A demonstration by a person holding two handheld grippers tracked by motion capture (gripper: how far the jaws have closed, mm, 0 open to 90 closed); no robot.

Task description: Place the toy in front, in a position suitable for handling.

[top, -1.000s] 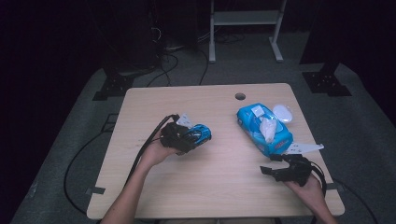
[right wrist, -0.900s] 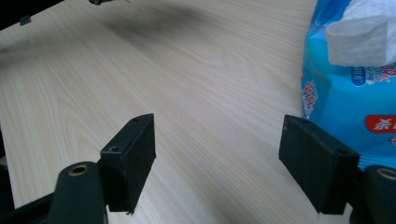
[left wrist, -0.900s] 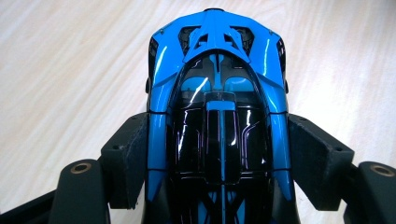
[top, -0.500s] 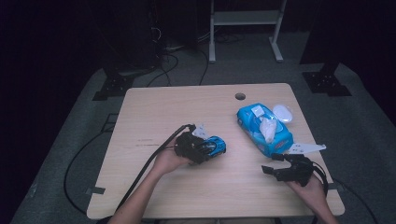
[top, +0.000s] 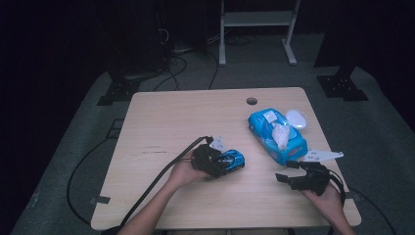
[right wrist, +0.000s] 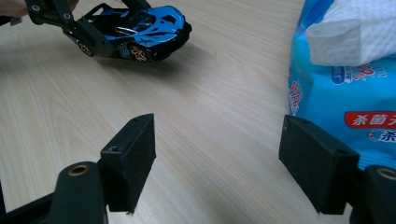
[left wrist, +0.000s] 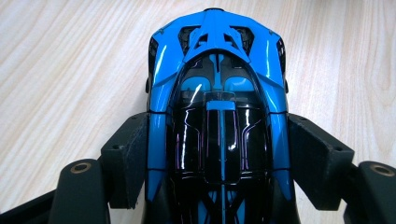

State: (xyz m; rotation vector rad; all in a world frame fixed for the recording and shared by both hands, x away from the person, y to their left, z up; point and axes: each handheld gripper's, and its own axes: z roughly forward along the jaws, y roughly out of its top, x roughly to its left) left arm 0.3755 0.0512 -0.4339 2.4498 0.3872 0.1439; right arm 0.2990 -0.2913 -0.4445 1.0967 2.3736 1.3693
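The car, clamped in the left claw, should be lowered level onto the table (right claw gapes, empty).

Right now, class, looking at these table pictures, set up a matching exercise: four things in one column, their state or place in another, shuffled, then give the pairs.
1. toy car
2. left gripper
3. right gripper
4. wipes pack

A. jaws open, nothing between them
B. a white wipe sticks out of its top
C. blue and black, held by its sides
D. shut on the toy car

Pairs: 1-C, 2-D, 3-A, 4-B
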